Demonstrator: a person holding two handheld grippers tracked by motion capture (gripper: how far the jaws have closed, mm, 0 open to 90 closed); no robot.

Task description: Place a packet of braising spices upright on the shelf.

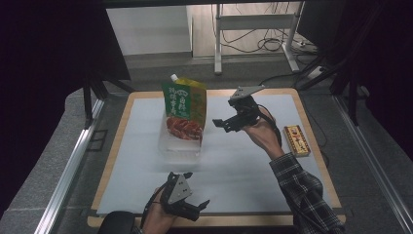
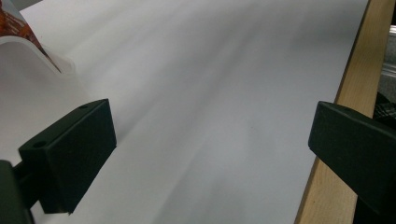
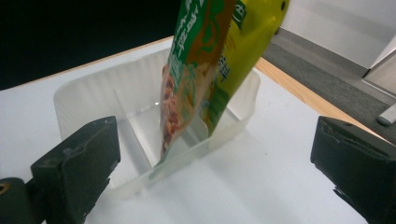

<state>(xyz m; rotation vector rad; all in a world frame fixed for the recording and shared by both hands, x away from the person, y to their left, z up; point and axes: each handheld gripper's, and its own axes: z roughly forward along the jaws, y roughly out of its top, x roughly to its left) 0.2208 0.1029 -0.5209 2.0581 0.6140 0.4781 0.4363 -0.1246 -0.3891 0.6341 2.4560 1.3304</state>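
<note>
Pouch (image 1: 184,108) stands upright in clear tray (image 1: 179,148) at bench (image 1: 311,170) centre; right gripper (image 1: 225,123) beside it, left gripper (image 1: 195,207) near us. Left gripper view: fingers (image 2: 70,154) wide open, nothing held. Right gripper view: fingers (image 3: 77,168) open w/ pouch between; we should close gently mid-pouch.

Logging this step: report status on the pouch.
Left gripper open, near edge. Right gripper open, beside pouch, apart. Pouch upright in clear tray. Nothing between.
</note>
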